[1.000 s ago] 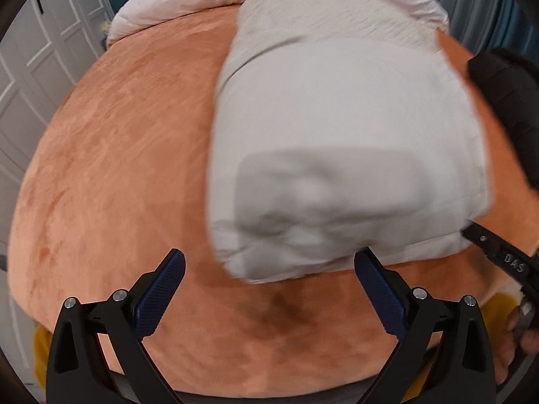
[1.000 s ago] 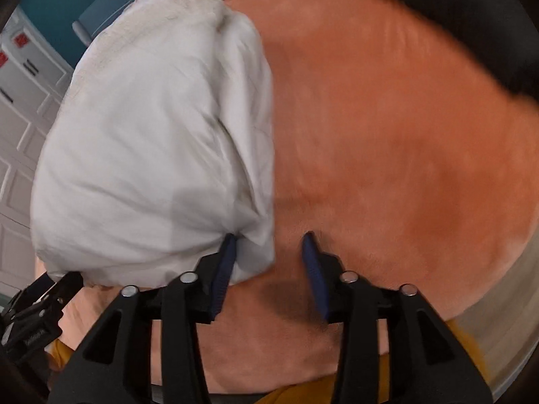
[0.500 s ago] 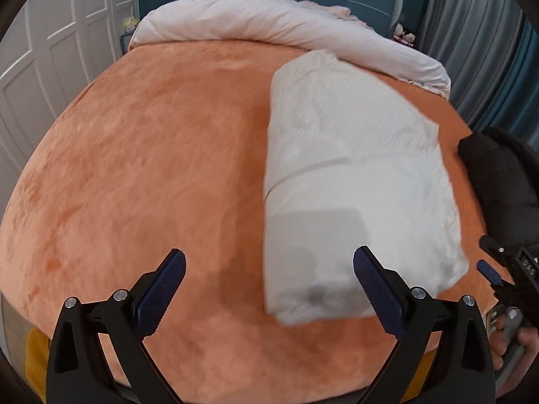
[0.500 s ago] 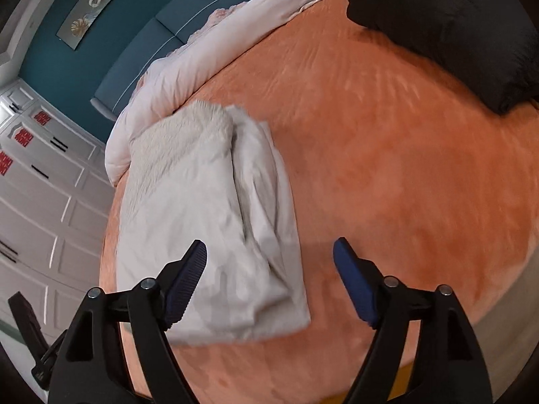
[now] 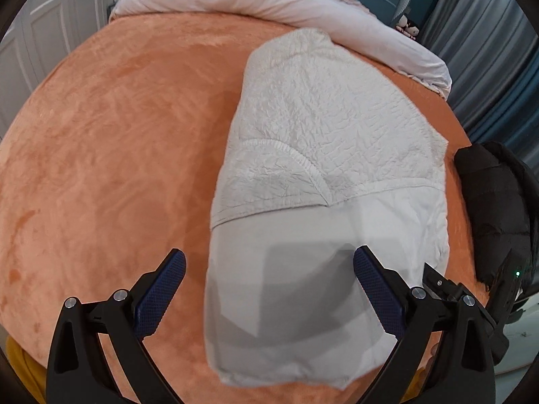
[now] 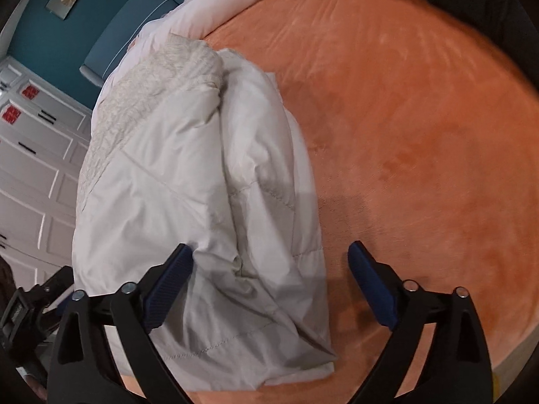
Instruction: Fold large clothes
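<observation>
A large white padded coat (image 5: pixel 320 175) lies folded into a long bundle on the orange bedspread (image 5: pixel 111 155), its textured lining uppermost at the far end. My left gripper (image 5: pixel 269 269) hovers open above the near end of the bundle, touching nothing. In the right wrist view the same coat (image 6: pixel 202 181) fills the left half. My right gripper (image 6: pixel 271 259) is above its near right edge; its jaws are still opening and the pads do not press the cloth. The other gripper's black frame (image 6: pixel 30 306) shows at the lower left.
A pale pink duvet (image 5: pixel 269 0) is heaped along the head of the bed. A black padded garment (image 5: pixel 492 208) lies at the right side of the bedspread, also seen as a black garment (image 6: pixel 471 6) at the top right. White wardrobe doors (image 6: pixel 30 175) stand to the left.
My right gripper has opened wide and let go of the coat's edge. Both grippers have lifted and drawn back, so more of the folded coat and bed shows.
</observation>
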`<state>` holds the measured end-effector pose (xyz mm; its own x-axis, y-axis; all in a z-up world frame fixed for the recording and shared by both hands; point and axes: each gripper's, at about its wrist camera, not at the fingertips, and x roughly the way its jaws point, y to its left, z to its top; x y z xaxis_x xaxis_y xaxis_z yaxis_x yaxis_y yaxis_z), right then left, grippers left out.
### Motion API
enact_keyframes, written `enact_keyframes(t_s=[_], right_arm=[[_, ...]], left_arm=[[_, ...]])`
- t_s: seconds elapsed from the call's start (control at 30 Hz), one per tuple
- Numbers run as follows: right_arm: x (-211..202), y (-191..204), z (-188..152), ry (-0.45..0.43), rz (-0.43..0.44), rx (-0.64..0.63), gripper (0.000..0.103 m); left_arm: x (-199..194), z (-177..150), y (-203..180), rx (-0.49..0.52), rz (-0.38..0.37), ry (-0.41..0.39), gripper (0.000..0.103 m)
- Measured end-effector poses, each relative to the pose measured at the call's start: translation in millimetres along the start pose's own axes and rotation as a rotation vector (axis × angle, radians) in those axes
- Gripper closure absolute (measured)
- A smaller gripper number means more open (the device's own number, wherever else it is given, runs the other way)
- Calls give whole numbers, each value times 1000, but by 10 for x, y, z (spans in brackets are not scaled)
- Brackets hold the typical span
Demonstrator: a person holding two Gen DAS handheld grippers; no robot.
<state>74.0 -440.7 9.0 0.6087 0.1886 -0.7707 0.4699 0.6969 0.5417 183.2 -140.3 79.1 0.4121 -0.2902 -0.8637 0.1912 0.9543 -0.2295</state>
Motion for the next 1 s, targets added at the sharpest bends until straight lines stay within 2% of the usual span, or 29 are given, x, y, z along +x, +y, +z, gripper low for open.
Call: enact_keyframes(t_s=[0.07, 0.3, 0.37, 0.53, 0.6, 0.67, 0.73, 0.77, 0.87, 1.0], right_arm=[[65, -27, 25, 12, 28, 12, 11], [283, -91, 168, 39, 127, 37, 9], [340, -89, 196, 44, 158, 47, 6], [517, -58, 297, 59, 236, 94, 5], [540, -10, 288, 82, 265, 103, 14], [476, 34, 272, 92, 300, 90, 46], [357, 48, 251, 94, 317, 75, 66], [285, 34, 219, 97, 327, 76, 72], [33, -44, -9, 105, 338, 68, 76], [-301, -251, -500, 109, 371, 113, 76]], left_arm=[[69, 31, 34, -19, -30, 6, 5], [421, 223, 377, -166, -270, 72, 5], [496, 264, 443, -164, -316, 82, 5], [566, 282, 480, -156, -354, 68, 5], [544, 254, 454, -165, -354, 69, 5], [505, 240, 431, -153, -352, 70, 7], [411, 185, 377, -116, -340, 65, 13], [332, 126, 341, -85, -321, 59, 17], [151, 5, 255, -26, -286, 59, 24], [-178, -387, 112, 70, -229, 71, 27]])
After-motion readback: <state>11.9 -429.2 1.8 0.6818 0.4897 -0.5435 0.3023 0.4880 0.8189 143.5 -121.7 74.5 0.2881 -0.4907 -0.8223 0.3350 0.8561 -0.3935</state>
